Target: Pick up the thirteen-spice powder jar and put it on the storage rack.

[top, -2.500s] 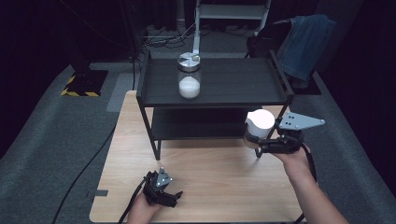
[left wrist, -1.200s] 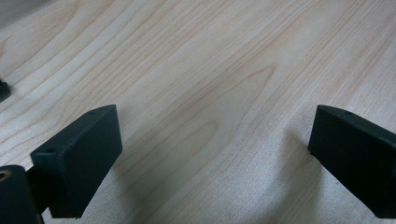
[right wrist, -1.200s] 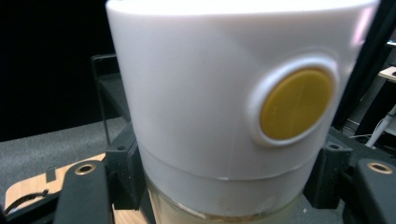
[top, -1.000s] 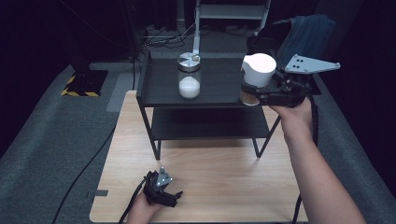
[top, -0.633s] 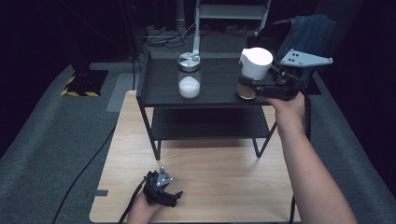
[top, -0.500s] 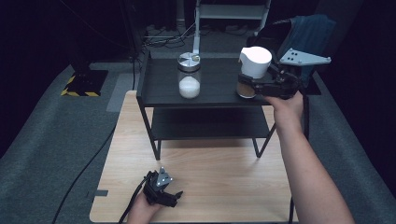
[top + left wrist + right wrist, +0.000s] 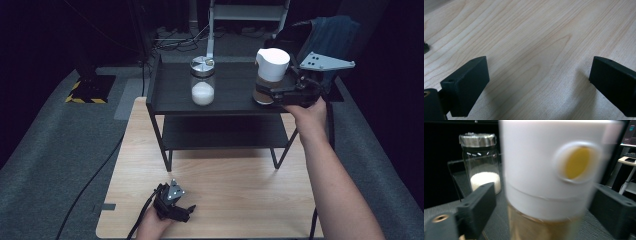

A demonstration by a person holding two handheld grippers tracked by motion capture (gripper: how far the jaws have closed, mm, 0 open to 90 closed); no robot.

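Jar with the white lid (image 7: 270,75) is sitting on the top shelf of the black rack (image 7: 170,102), over at the right end, upright. My right tongs (image 7: 269,93) are around its lower glass part, and they've just been opening, so the jar stands between the jaws with a gap on each side in the right gripper view, pads (image 7: 477,207) not pressing on it. Brownish stuff fills the bottom of the jar, and the lid (image 7: 554,170) has a round yellow spot on the side facing my camera.

Further left on the same shelf there's a glass jar with a metal lid (image 7: 202,80), white powder in its lower half, well apart from the first one.

Left tongs (image 7: 175,210) are parked low on the wooden surface (image 7: 240,195) near the front edge, jaws spread wide with nothing but bare wood grain between them in the left gripper view.
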